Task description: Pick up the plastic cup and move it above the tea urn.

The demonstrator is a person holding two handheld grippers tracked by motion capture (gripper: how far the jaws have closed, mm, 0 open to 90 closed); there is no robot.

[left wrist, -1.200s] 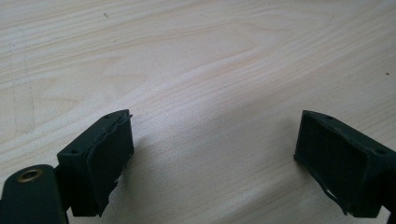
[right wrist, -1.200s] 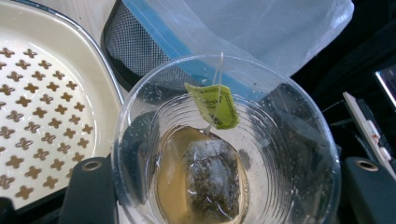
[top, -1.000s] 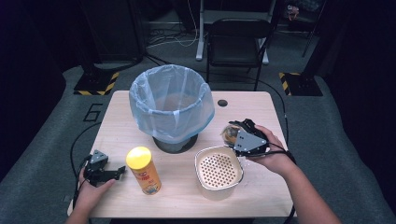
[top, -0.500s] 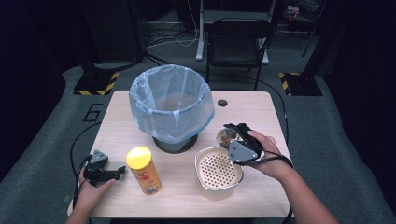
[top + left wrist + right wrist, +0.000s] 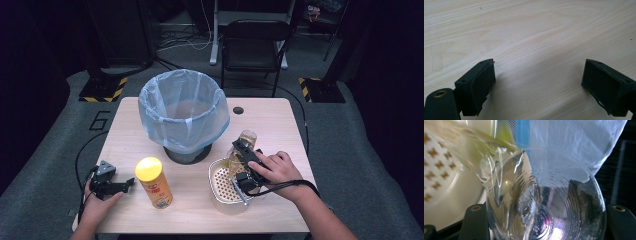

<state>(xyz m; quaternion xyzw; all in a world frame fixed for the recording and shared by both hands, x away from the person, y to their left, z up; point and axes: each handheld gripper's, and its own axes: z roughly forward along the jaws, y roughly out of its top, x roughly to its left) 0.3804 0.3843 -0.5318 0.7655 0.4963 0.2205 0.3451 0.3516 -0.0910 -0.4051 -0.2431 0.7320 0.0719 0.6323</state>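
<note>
While your right gripper fingers pinch the clear plastic cup over the perforated bowl | cup: light, thin-walled, crushable, so grip its sides gently | left gripper fingers spread, empty, on bench

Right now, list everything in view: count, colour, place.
Table: 1, light wood, centre.
Bin: 1, dark, table middle, lined with pale blue bag.
Chip can: 1, yellow lid, upright, front left.
Strainer bowl: 1, cream, perforated, front right.
Clear plastic cup: 1, crumpled, between right tool's jaws, beside the bowl.
Chair: 1, black, behind table.
Left tool: 1, black, open, empty, low at table's left edge.
Right tool: 1, black, jaws have just been closing around the cup.
</note>
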